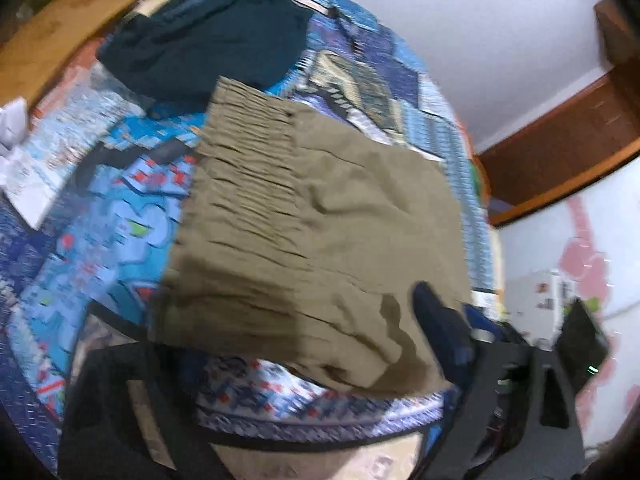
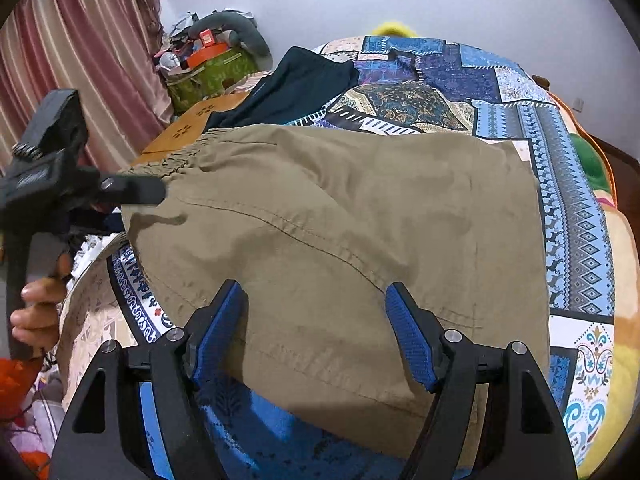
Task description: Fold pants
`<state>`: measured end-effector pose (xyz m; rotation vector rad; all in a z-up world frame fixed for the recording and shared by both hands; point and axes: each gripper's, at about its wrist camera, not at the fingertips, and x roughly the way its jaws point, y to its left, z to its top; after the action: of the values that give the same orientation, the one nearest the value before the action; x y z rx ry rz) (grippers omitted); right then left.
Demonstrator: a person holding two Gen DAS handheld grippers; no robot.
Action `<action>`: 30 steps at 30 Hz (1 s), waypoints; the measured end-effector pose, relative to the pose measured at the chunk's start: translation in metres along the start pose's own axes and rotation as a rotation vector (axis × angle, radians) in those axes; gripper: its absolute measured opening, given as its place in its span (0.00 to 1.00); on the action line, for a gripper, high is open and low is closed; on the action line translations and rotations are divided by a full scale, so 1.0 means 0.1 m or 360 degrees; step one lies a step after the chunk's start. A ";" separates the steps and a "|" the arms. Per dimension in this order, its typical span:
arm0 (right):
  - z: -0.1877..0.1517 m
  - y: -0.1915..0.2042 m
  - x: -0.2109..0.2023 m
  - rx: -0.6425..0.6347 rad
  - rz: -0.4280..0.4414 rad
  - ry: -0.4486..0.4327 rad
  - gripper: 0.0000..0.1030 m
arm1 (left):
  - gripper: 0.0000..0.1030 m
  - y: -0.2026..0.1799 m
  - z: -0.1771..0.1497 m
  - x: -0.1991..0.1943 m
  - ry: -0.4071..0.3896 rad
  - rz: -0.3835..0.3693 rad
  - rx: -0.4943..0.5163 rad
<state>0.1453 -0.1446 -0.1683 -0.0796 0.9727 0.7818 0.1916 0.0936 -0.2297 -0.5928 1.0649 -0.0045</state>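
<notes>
One green bag point(image 2: 208, 76) (clutter-filled)

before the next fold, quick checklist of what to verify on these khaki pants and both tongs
1. Khaki pants lie flat on the bedspread: ok, mild wrinkles.
2. Right tongs open, straddling the near hem: ok.
3. Left tongs at the waistband side: ok; cloth pinched: cannot tell.
4. Dark garment clear of the pants: not ok, it meets the waistband.
5. Near edge stays on the bed: not ok, it overhangs.
</notes>
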 end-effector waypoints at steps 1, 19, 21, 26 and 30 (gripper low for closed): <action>0.00 0.00 -0.01 0.0001 -0.0002 -0.0001 0.69 | 0.60 -0.03 0.00 0.00 -0.0019 0.0103 0.0031; -0.05 0.02 -0.29 -0.0007 -0.0079 -0.0065 0.69 | 0.39 -0.25 -0.04 -0.76 -0.0598 0.0886 0.0608; -0.05 -0.01 -0.28 -0.0003 -0.0106 -0.0064 0.69 | 0.39 -0.33 -0.04 -0.77 -0.0649 0.0973 0.0690; -0.08 -0.08 -0.20 0.0020 -0.0103 -0.0024 0.69 | 0.39 -0.60 -0.03 -0.80 -0.0731 0.1002 0.0831; -0.11 -0.09 -0.17 0.0038 -0.0084 -0.0023 0.69 | 0.38 -0.88 0.00 -0.84 -0.0776 0.0905 0.0905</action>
<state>0.1379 -0.1650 -0.1639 -0.0783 0.9626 0.7214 0.1735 0.0432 -0.1207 0.2319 0.6746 0.3099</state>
